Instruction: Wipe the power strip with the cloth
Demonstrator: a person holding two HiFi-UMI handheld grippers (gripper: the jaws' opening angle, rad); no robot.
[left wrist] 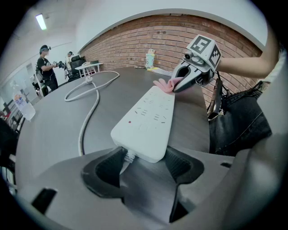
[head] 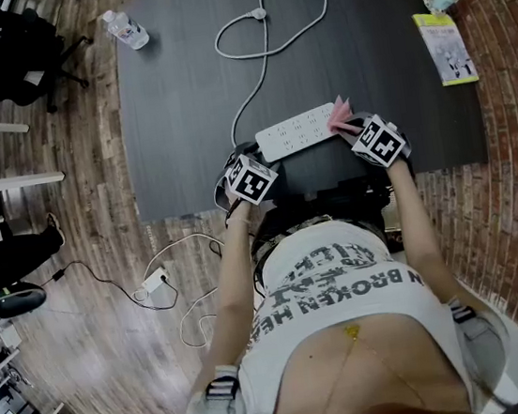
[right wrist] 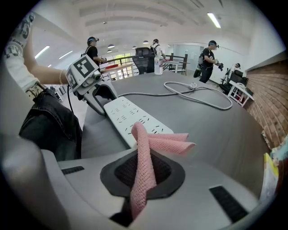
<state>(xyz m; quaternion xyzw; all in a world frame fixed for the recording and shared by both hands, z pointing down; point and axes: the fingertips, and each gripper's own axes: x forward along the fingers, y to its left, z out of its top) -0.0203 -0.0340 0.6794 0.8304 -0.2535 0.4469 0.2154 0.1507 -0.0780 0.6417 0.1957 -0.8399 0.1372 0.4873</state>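
The power strip [left wrist: 146,121] is smooth white plastic. The pink cloth [right wrist: 143,166] looks bumpy and woven. The dark table [head: 178,98] is matt.

Power strip [head: 298,131]: we see it white, flat on the bench [head: 177,89], cord end gripped.
Cloth [head: 341,117]: pink, folded, touching its other end.

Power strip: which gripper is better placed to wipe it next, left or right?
Right. The right gripper is shut on the pink cloth, at one end of the power strip. The left gripper grips its cord end, probably steadying it.
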